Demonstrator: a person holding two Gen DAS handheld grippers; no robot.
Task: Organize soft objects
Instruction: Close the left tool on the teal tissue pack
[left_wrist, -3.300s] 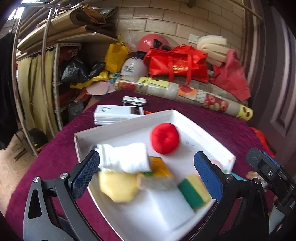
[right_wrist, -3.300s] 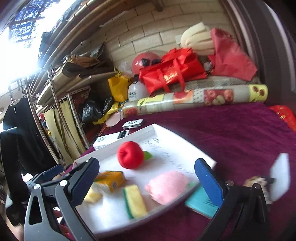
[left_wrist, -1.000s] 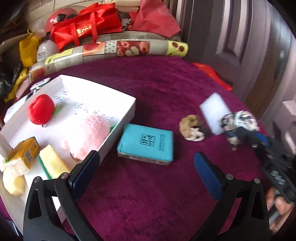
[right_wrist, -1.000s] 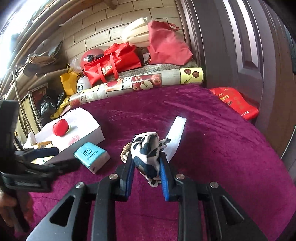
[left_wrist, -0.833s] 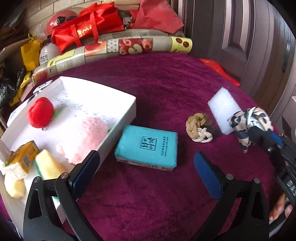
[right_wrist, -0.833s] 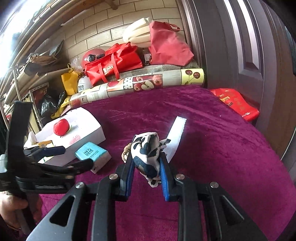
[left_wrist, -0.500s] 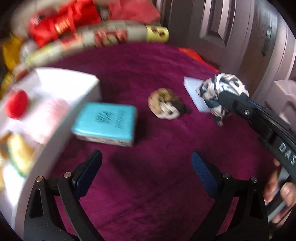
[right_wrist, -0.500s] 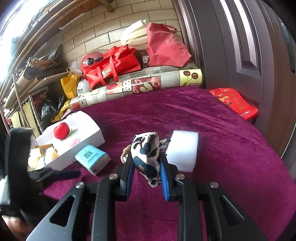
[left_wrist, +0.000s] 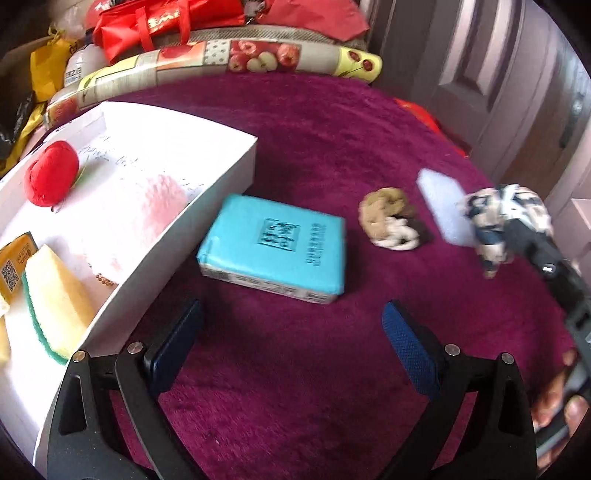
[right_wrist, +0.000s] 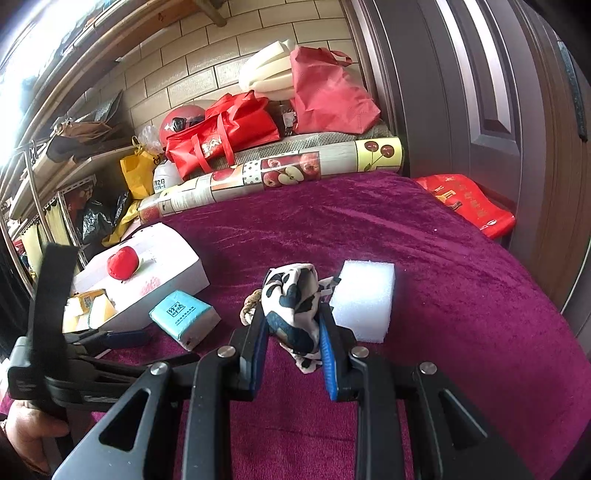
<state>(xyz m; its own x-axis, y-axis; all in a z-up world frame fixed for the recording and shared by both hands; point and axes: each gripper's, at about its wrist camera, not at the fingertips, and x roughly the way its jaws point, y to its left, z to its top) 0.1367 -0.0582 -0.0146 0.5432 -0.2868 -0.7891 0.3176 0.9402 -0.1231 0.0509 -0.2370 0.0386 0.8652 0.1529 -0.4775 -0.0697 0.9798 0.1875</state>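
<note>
My right gripper (right_wrist: 291, 354) is shut on a black-and-white patterned cloth toy (right_wrist: 293, 306), held above the purple cloth; it shows in the left wrist view (left_wrist: 506, 218) too. My left gripper (left_wrist: 291, 339) is open and empty, just in front of a teal tissue pack (left_wrist: 275, 247). A white tray (left_wrist: 221, 192) at left holds a red plush apple (left_wrist: 51, 177), a pink fluffy item (left_wrist: 140, 210) and a yellow-green sponge (left_wrist: 55, 299). A beige rope knot (left_wrist: 391, 223) and a white foam block (right_wrist: 364, 299) lie on the cloth by the right gripper.
A rolled fruit-print mat (right_wrist: 273, 173), red bags (right_wrist: 221, 129) and a helmet (right_wrist: 181, 118) line the far table edge. A dark door (right_wrist: 480, 92) stands at right. Metal shelving (right_wrist: 44, 192) stands at left. A red bag (right_wrist: 465, 203) hangs off the right edge.
My left gripper swung from over the tray to the right, now facing the teal pack. My right gripper closed on the patterned toy and holds it steady. The white foam block now lies flat.
</note>
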